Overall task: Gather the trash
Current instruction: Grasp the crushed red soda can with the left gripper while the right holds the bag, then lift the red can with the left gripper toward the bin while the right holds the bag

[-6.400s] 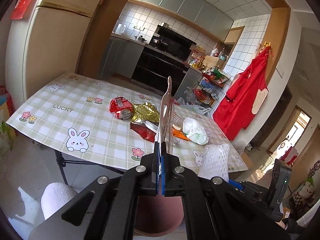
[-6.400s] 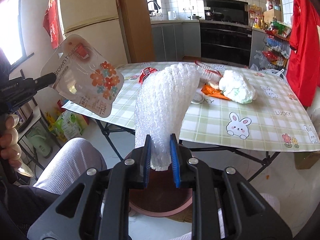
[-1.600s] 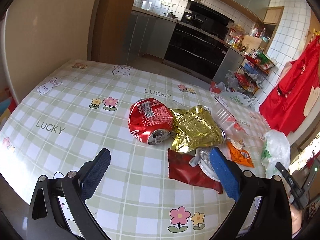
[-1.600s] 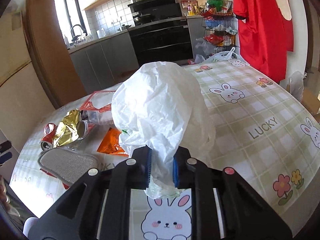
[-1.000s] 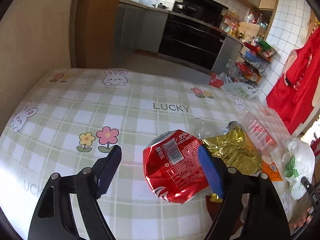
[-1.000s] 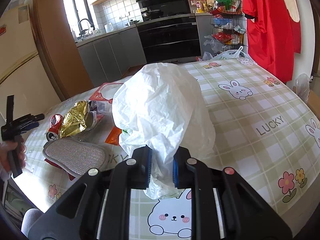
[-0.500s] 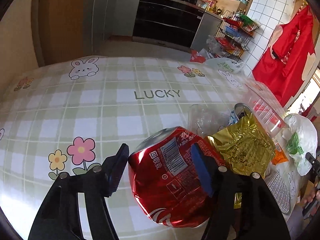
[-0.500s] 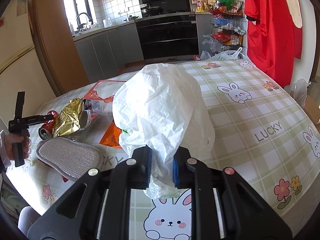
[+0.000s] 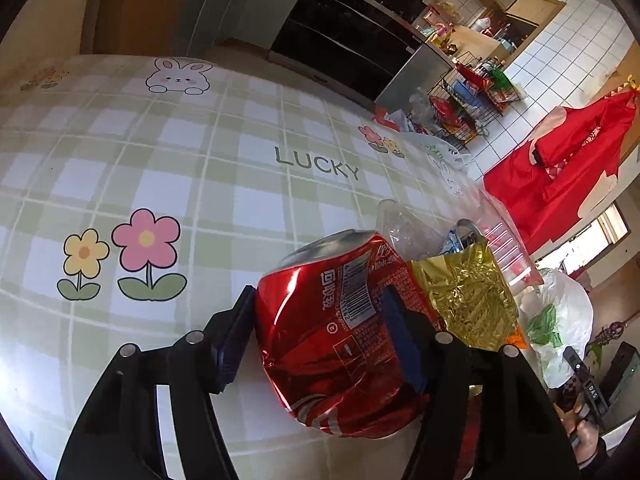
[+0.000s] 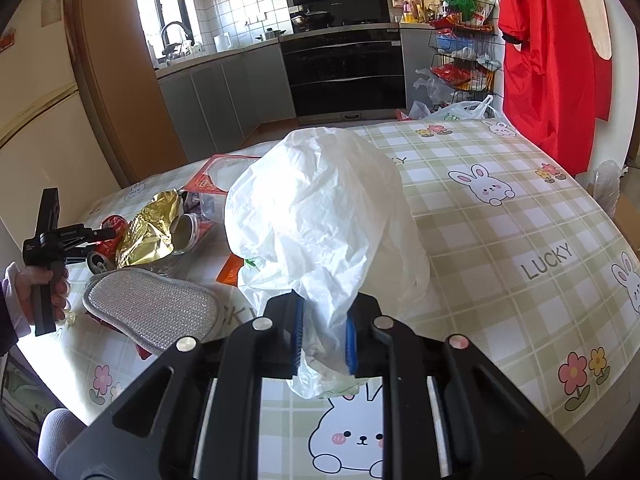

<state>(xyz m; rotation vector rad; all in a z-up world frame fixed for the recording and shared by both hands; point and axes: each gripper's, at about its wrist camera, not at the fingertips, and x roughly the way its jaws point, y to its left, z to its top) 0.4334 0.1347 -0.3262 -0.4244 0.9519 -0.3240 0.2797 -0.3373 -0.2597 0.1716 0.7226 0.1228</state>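
A crushed red can [image 9: 332, 328] lies on the checked tablecloth [image 9: 200, 168], against a gold foil wrapper [image 9: 464, 292]. My left gripper [image 9: 320, 312] straddles the can with both blue pads pressing its sides. In the right wrist view a hand holds that gripper [image 10: 96, 236] at the far left, by the can [image 10: 106, 246]. My right gripper [image 10: 322, 334] is shut on the neck of a crumpled white plastic bag [image 10: 324, 220], which stands up above the table. The same bag [image 9: 560, 320] shows at the right edge of the left wrist view.
A silver mesh pad [image 10: 152, 312] lies over a dark red wrapper. An orange wrapper [image 10: 230, 272], clear plastic packaging with a red edge [image 10: 216, 172] and a clear cup [image 9: 400, 228] sit around the foil. Kitchen cabinets and a red garment [image 10: 556, 60] stand beyond the table.
My left gripper has dropped and moved forward over the red can, and its jaws have narrowed from wide apart onto the can's sides. The right gripper and its bag have stayed put.
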